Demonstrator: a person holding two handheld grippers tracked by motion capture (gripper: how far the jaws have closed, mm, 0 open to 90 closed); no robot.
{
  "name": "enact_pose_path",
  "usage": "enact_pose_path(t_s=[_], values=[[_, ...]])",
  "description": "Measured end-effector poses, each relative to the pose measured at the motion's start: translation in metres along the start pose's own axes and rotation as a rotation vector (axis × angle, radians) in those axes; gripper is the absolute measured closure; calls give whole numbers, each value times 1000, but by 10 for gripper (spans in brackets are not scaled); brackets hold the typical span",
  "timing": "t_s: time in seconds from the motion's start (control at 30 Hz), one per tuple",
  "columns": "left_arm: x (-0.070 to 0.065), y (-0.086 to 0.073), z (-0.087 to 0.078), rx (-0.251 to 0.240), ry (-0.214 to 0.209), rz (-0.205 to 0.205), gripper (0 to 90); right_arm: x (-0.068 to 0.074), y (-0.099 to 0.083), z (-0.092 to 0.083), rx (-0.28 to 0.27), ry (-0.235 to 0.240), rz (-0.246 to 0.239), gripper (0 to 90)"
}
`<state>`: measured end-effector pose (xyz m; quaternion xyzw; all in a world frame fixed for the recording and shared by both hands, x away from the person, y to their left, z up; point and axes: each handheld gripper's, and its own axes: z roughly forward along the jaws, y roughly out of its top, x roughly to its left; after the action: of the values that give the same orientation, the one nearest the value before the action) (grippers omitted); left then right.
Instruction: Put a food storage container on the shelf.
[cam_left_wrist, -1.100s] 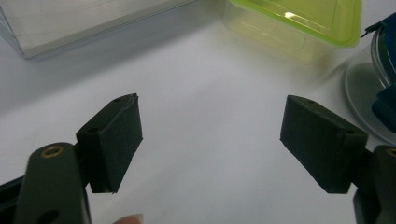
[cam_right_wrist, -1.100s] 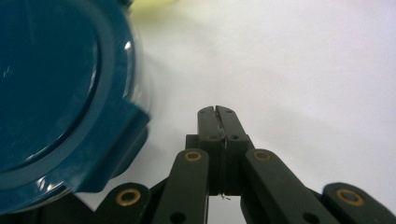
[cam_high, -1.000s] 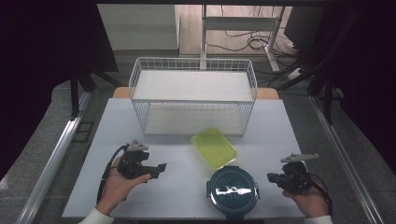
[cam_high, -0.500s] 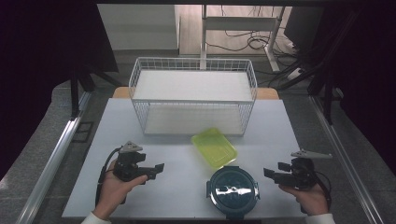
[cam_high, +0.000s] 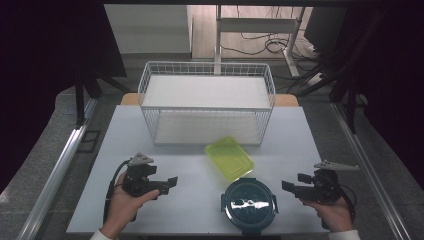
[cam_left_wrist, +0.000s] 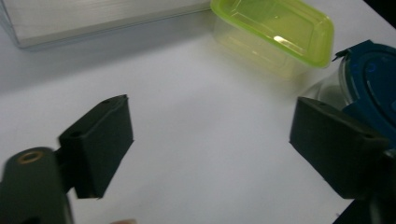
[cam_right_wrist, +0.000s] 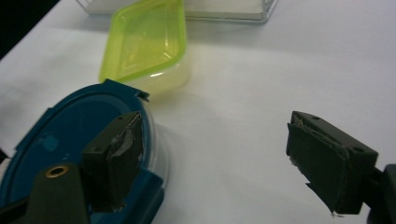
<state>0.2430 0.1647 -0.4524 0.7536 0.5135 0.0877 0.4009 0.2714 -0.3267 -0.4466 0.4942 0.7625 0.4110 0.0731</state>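
Note:
A yellow-green lidded box (cam_high: 229, 157) lies mid-table, just in front of the wire basket. A round container with a dark blue lid (cam_high: 249, 204) sits near the front edge. Left of it, my left gripper (cam_high: 167, 186) rests in a hand and points right; its jaws have just been opening and hold nothing. In the left gripper view the jaws (cam_left_wrist: 212, 112) frame bare table, with the box (cam_left_wrist: 275, 32) and the blue lid (cam_left_wrist: 373, 84) beyond. My right gripper (cam_high: 295, 182) points left at the round container; its jaws (cam_right_wrist: 215, 126) have just been opening, empty, beside the blue lid (cam_right_wrist: 70, 135).
A white wire basket (cam_high: 207, 102) stands at the back of the white table (cam_high: 190, 165), with a pale board in it. Dark floor, cables and a metal frame lie beyond. The table's front edge runs just under both hands.
The right gripper's jaws have gone from shut to wide apart. The left gripper's jaws have spread a little more. Both hands have stayed about where they were.

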Motion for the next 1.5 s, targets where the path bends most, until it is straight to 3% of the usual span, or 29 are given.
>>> enact_pose_path(t_s=[0.2,0.33,0.57,0.7,0.83,1.07,1.5], values=[[-11,1,6,11,-47,-10,86,2,-3,-3,-3,45,15,186],[-18,0,13,27,-58,-9,88,3,-5,-1,11,69,20,183],[-43,1,26,55,-128,9,103,11,-10,5,39,124,27,150],[-53,0,35,75,-179,-21,105,15,-12,8,52,156,38,142],[-62,0,44,97,-204,-24,107,18,-15,11,69,175,43,135],[-69,-1,56,125,-241,-39,108,23,-20,16,104,193,40,133],[-86,-5,87,183,-346,-115,109,28,-27,31,173,254,80,129]])
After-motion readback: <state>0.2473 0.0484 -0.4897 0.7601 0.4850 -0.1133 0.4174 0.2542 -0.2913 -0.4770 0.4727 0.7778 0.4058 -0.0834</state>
